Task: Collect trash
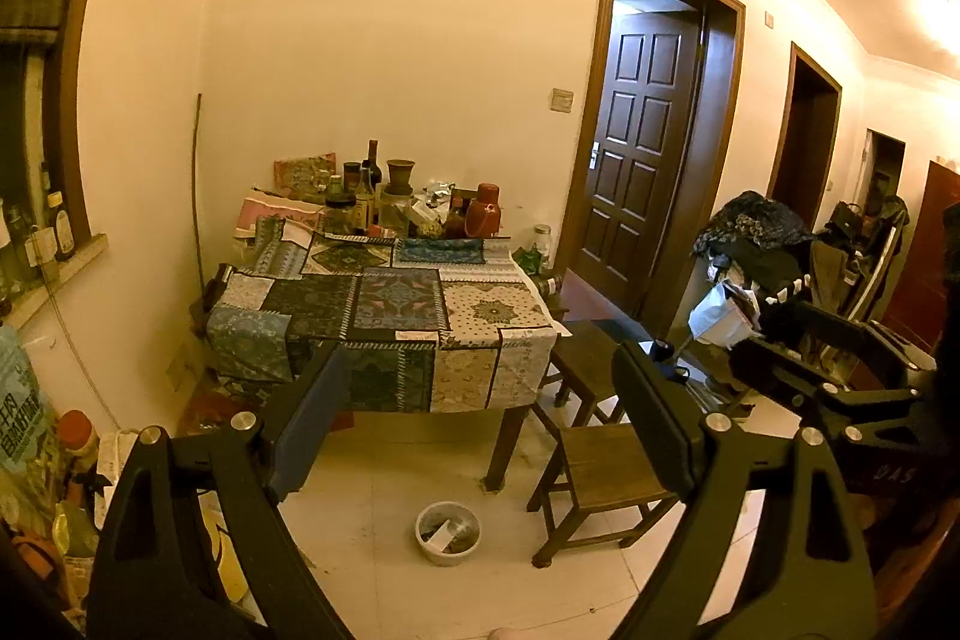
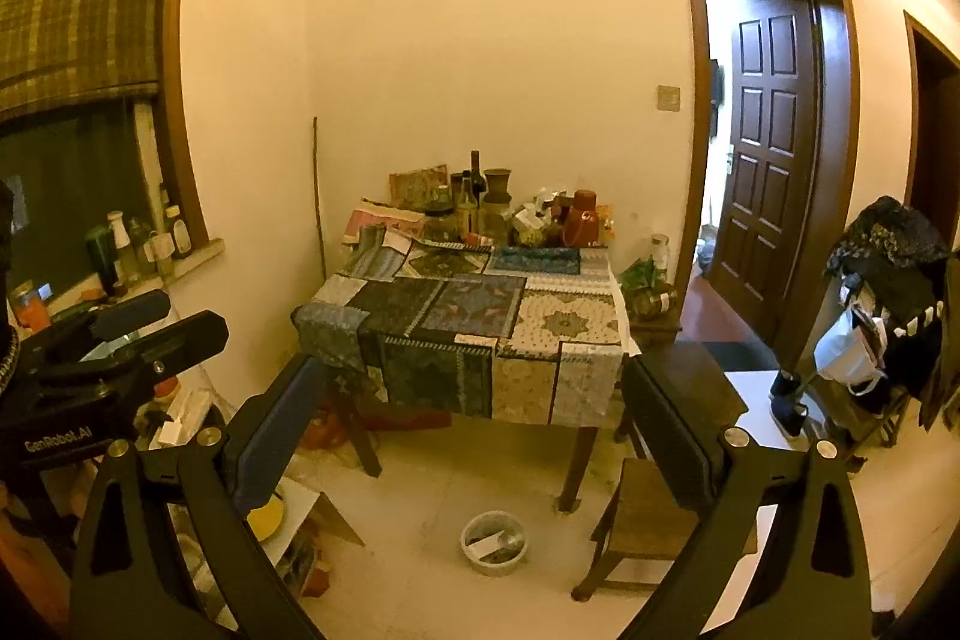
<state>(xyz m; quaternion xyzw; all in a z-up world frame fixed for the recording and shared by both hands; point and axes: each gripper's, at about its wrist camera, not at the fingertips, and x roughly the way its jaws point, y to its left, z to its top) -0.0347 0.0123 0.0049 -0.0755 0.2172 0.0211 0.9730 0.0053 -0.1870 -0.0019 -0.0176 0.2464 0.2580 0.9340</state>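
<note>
Holding both black two-finger grippers, left gripper (image 1: 480, 424) and right gripper (image 2: 474, 436), wide open, empty, toward small round grey waste bowl (image 1: 447, 532) below patchwork-clothed wooden table (image 1: 384, 304), ready for trash.

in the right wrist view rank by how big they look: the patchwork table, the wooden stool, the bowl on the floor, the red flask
Largest to smallest:
1. patchwork table
2. wooden stool
3. bowl
4. red flask
The bowl is nearer the camera than the flask, so that last ranking is unsure.
</note>
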